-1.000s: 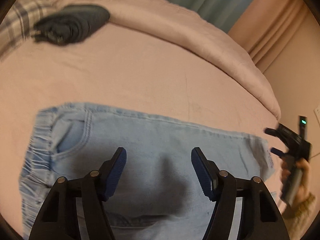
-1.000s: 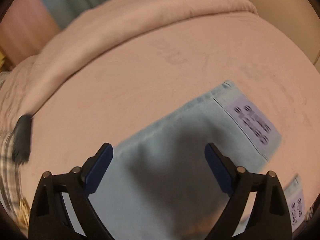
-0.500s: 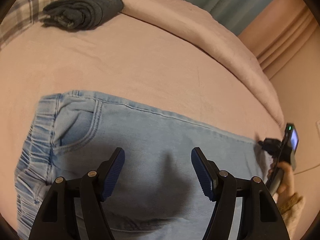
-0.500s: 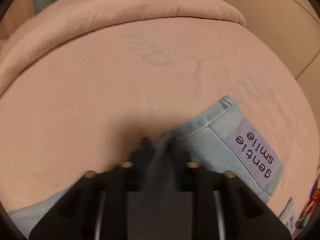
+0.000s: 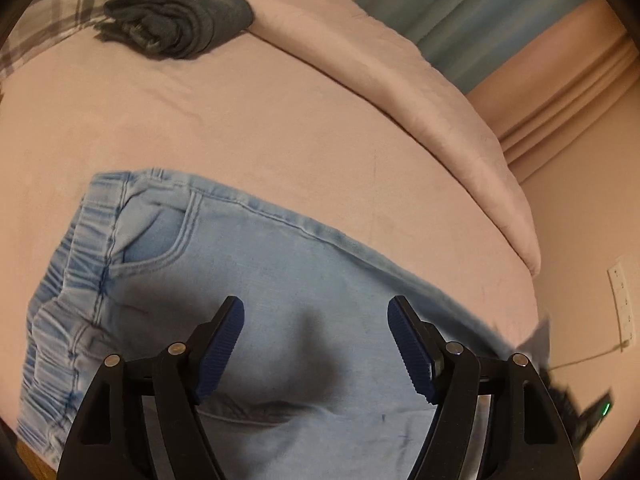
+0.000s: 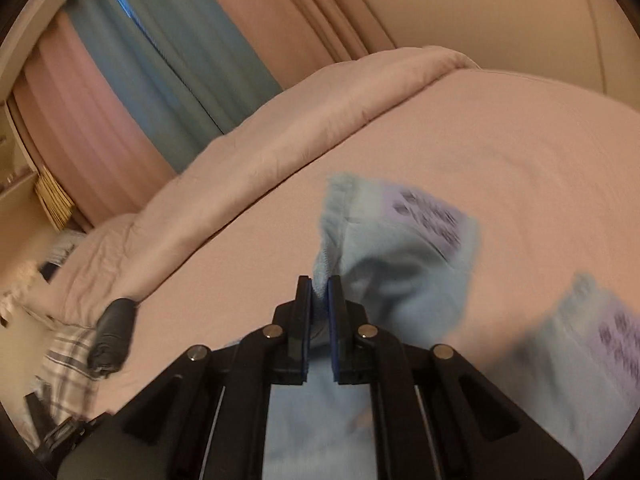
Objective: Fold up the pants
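Light blue denim pants point(image 5: 280, 264) lie flat on the pink bed point(image 5: 240, 128), waistband at the left. My left gripper point(image 5: 316, 312) hovers over the seat of the pants, its jaws opening, with nothing pressed between its pads. My right gripper point(image 6: 319, 284) is shut on the hem of one leg point(image 6: 400, 256), which hangs lifted and crumpled off the sheet, its purple label blurred. The other leg's hem point(image 6: 592, 340) lies flat at the right. In the left wrist view the right gripper point(image 5: 580, 412) shows blurred at the lower right edge.
A rolled dark grey garment point(image 5: 180, 20) lies at the far side by a plaid cloth point(image 5: 60, 4). A folded pink duvet point(image 5: 400, 92) runs along the bed's far edge. Pink and teal curtains point(image 6: 160, 80) hang behind. A wall socket point(image 5: 622, 304) is at the right.
My right gripper went from wide open to shut on the leg hem, then lifted and swung it, tilting toward the curtains. The left gripper shifted slightly and its jaws widened a little.
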Available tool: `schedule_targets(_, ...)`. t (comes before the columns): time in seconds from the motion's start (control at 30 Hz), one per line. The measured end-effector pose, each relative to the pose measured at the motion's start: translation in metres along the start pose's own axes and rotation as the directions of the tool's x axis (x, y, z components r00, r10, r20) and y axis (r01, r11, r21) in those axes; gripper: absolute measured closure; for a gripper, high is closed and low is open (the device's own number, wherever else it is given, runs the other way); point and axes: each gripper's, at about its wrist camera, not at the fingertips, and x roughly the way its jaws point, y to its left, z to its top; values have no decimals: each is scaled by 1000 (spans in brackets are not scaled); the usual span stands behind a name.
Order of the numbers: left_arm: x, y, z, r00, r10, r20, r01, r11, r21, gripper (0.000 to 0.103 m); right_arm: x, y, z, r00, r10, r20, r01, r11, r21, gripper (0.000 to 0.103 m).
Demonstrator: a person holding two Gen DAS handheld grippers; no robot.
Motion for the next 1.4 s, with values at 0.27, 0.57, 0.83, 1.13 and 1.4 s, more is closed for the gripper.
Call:
schedule_targets(0.27,24,3,21,997,-68,-40,64,993,-96,29,7,-36,-42,995,-12,-102,22,995,100,96)
schedule_targets(0.57,92,-17,45,989,-20,-149,7,996,-87,29,6,-26,-39,996,36,-82,-27,993,115,96)
schedule_targets(0.83,81,-13,36,994,12,-105,-20,997,-74,103,5,-29,-40,996,34,-78,-28,997,79,96)
schedule_targets(1.13,-82,-3,-66,971,-219,97,208,971,115,103,-48,-35,-13,999,49,23,-49,999,6,95)
schedule_targets(1.4,-57,45,-144,992,-75,-106,84,993,81,103,-55,-70,-39,995,-18,-102,19,1000,4,95)
